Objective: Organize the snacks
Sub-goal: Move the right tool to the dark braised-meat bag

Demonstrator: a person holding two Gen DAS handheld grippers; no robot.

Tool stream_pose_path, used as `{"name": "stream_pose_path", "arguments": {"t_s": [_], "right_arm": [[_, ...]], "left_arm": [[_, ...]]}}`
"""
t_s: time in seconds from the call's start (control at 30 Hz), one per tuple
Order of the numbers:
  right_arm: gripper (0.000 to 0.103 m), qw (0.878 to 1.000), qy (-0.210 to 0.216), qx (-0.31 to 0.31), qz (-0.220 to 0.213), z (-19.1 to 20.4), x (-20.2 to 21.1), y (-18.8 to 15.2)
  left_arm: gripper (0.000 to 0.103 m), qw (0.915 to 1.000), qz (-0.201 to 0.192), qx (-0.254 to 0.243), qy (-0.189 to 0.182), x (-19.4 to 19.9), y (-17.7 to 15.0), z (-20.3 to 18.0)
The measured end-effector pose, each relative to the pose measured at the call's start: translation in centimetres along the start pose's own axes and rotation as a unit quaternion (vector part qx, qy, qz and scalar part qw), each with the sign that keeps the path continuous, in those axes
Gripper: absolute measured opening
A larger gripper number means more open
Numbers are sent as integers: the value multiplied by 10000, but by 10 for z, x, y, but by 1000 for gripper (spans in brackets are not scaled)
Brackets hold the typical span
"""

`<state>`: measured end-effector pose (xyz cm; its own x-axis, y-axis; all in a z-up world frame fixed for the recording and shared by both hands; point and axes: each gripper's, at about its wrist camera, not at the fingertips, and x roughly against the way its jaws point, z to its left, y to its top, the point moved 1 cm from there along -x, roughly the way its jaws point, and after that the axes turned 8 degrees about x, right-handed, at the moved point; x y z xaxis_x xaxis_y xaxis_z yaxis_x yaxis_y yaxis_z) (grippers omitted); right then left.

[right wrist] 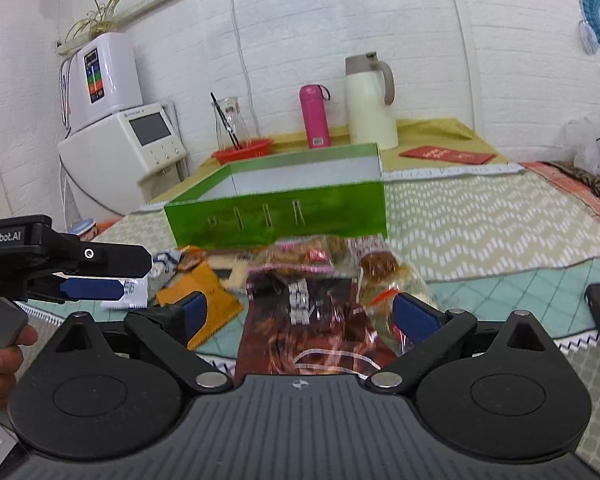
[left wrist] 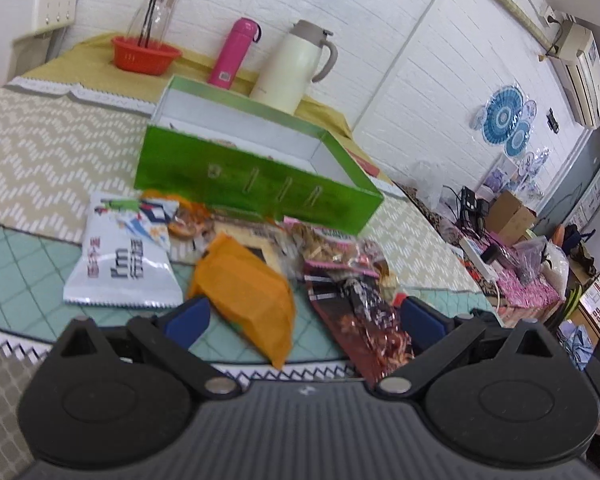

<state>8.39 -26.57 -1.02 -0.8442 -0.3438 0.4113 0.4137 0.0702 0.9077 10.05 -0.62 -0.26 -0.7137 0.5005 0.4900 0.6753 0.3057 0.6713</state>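
The left gripper [left wrist: 304, 316] hangs wide open above the near edge of the snack pile, an orange packet [left wrist: 244, 292] lying between its fingers. The right gripper [right wrist: 300, 312] is also spread, gripping nothing, over a dark red packet [right wrist: 312, 320]. A white bag [left wrist: 120, 264] lies at the left. Just beyond the pile sits the green box [left wrist: 256, 168], with a pink bottle [left wrist: 232, 52] and cream jug [left wrist: 292, 68] farther back.

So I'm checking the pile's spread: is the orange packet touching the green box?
Apart. The left wrist view shows the orange packet lying nearer, with other snacks between it and the green box.
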Motion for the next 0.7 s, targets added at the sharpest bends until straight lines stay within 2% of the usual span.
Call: {"name": "stream_pose_path", "arguments": {"t_s": [0.17, 0.37, 0.5, 0.53, 0.57, 0.6, 0.67, 0.7], "right_arm": [[103, 9988, -193, -289, 358, -17, -3, -18], [103, 9987, -265, -291, 333, -30, -7, -19], [103, 9988, -234, -184, 378, -39, -18, -13], [101, 9989, -159, -228, 384, -43, -21, -12], [92, 9986, -85, -305, 415, -46, -23, -11], [86, 9984, -23, -361, 439, -48, -23, -10], [84, 9985, 82, -347, 423, -49, -18, -11], [83, 9986, 147, -331, 396, -50, -14, -13]], "left_arm": [[100, 9986, 439, -204, -214, -13, -20, -9], [100, 9956, 792, -197, -466, -30, -31, -17], [100, 9944, 871, -376, -465, -35, -41, -27], [100, 9941, 888, -426, -464, -37, -42, -30], [99, 9937, 905, -469, -472, -38, -43, -34], [96, 9933, 923, -502, -490, -39, -44, -36], [72, 9923, 999, -534, -508, -43, -44, -37], [72, 9925, 982, -531, -501, -46, -44, -38]]}}
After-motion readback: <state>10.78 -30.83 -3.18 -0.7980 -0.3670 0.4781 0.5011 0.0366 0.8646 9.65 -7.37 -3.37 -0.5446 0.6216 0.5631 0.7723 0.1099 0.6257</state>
